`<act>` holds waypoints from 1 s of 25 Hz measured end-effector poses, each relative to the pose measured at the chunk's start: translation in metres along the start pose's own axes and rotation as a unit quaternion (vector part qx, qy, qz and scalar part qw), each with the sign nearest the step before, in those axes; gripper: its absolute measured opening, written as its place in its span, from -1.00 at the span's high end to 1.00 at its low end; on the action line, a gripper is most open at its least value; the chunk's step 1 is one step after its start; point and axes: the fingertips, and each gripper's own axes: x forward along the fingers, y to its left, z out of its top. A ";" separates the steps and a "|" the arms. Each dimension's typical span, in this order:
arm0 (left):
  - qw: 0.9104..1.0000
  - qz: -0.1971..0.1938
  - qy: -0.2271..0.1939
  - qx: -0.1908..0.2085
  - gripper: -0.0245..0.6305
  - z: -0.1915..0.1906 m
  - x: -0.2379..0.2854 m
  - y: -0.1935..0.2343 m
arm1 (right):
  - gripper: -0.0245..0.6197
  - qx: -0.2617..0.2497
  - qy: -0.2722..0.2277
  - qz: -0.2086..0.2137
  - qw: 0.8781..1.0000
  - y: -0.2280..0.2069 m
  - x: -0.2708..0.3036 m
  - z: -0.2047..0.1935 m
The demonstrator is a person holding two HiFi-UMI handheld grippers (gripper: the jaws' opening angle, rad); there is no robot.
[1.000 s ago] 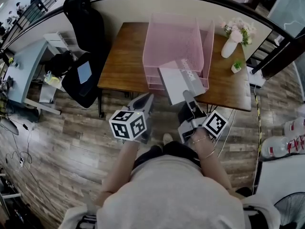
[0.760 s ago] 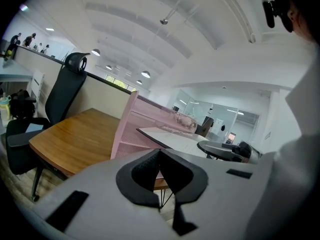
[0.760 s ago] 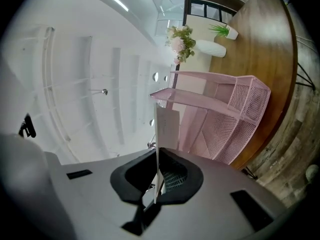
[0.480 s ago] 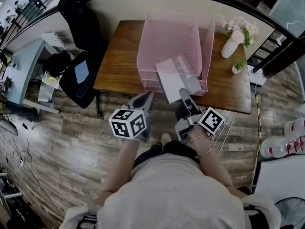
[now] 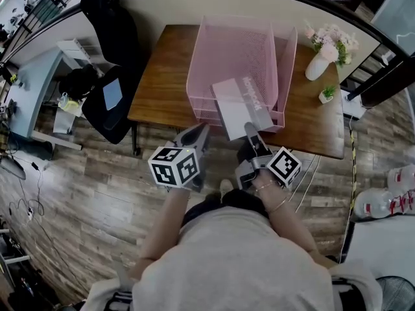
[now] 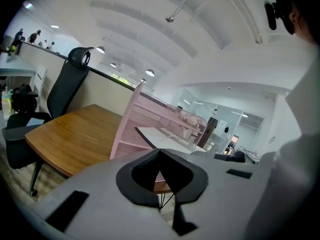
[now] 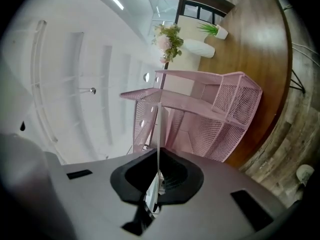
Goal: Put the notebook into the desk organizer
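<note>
So the right gripper [image 7: 158, 176] has its fingers [image 7: 134, 178] pinched on the notebook [image 7: 158, 134], which shows edge-on as just a thin white line going straight up. Right past it is the pink mesh desk organizer [image 7: 227, 109], sitting on the wooden counter [image 7: 260, 49]. Farther back there's a white vase [image 7: 197, 48] with flowers [image 7: 167, 38] and a tiny potted plant [image 7: 216, 30]. Wood-plank floor [image 7: 287, 144] is at the lower right.

Wooden table [image 5: 162, 76], pink organizer [image 5: 233, 50], vase [image 5: 318, 67], perhaps small plant [image 5: 327, 94]
</note>
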 end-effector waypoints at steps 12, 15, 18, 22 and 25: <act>1.000 -0.001 0.013 -0.001 0.92 -0.008 0.006 -0.003 | 0.89 0.028 -0.019 -0.010 0.999 -0.011 0.019 -0.004; 1.000 -0.003 0.017 -0.001 0.92 -0.011 0.008 -0.004 | 0.89 0.038 -0.021 -0.016 0.999 -0.014 0.024 -0.003; 1.000 -0.003 0.018 0.001 0.92 -0.009 0.009 -0.003 | 0.87 0.046 -0.017 -0.025 0.998 -0.017 0.028 -0.004; 1.000 0.000 0.012 0.003 0.92 -0.002 0.010 0.000 | 0.85 0.042 -0.009 -0.032 0.999 -0.020 0.032 -0.005; 1.000 0.000 0.008 0.002 0.92 0.000 0.009 0.002 | 0.80 0.040 -0.001 -0.035 0.999 -0.019 0.032 -0.007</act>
